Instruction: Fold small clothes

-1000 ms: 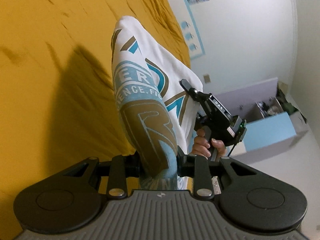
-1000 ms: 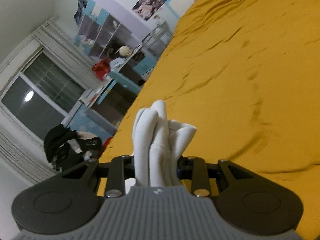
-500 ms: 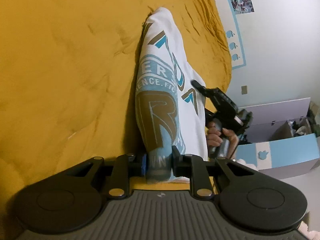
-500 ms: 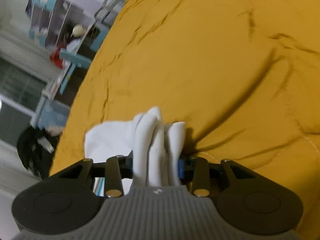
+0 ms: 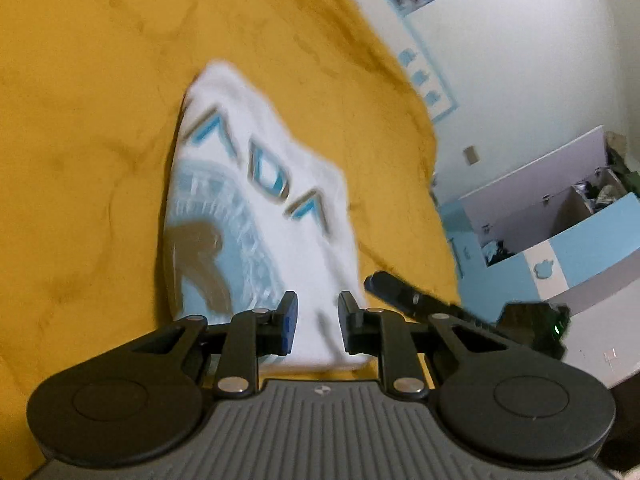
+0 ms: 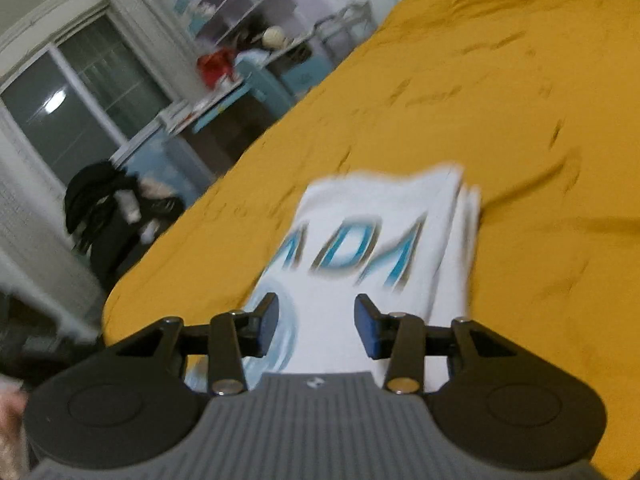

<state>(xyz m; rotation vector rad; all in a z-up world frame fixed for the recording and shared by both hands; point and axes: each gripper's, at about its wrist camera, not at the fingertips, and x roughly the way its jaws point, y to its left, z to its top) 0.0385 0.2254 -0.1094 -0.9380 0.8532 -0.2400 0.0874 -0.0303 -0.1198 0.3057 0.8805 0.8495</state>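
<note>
A folded white T-shirt (image 5: 280, 208) with blue and brown print lies flat on the mustard bedspread (image 5: 80, 160). My left gripper (image 5: 318, 300) hovers at its near edge; the jaws are closing, but a gap shows and the blue pads are not pressing on the cloth. One black finger (image 5: 390, 285) of the right gripper reaches in at the shirt's right corner. In the right wrist view the same shirt (image 6: 380, 216) lies just past my right gripper (image 6: 316, 304), which is open, with the cloth under the gap and untouched.
The bedspread (image 6: 520, 100) stretches far beyond the shirt. Off the bed stand a blue and white cabinet (image 5: 580, 240), a shelf unit (image 6: 248, 8), a window (image 6: 80, 92) and a pile of dark clothes (image 6: 104, 208). Posters hang on the wall (image 5: 520, 40).
Both grippers were shut on bunched shirt cloth and held it up. Now the shirt lies flat on the bed, both sets of pads are off it, and the grippers have drawn back.
</note>
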